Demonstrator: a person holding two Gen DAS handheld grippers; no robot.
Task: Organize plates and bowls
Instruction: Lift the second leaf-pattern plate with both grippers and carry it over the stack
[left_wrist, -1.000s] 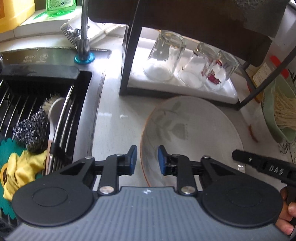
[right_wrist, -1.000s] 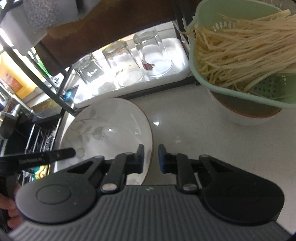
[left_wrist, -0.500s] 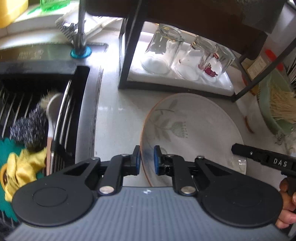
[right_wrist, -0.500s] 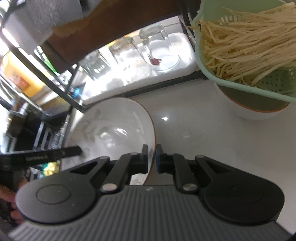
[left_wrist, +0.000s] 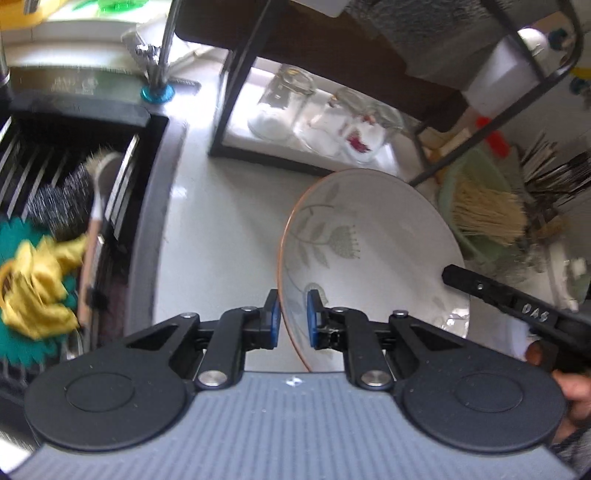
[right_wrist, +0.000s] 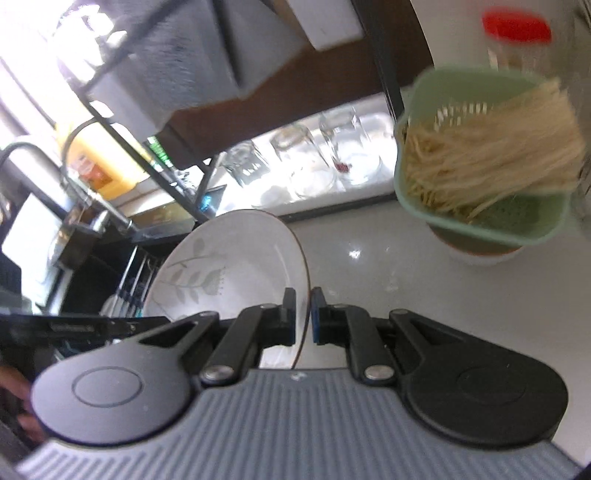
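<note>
A white plate (left_wrist: 373, 258) with a grey leaf pattern and an orange rim is held off the pale counter, tilted. My left gripper (left_wrist: 292, 318) is shut on its left rim. My right gripper (right_wrist: 303, 316) is shut on its right rim; the plate (right_wrist: 229, 266) fills the middle of the right wrist view. The right gripper's black body (left_wrist: 517, 314) shows at the right of the left wrist view.
A black rack (left_wrist: 236, 85) stands behind over a white tray with upturned glasses (left_wrist: 284, 103). A sink (left_wrist: 55, 192) with a brush, scourer and yellow cloth lies left. A green colander of noodles (right_wrist: 484, 177) sits on a bowl at the right.
Both grippers have lifted the plate off the counter and tilted it up. The views have risen and pulled back from the rack.
</note>
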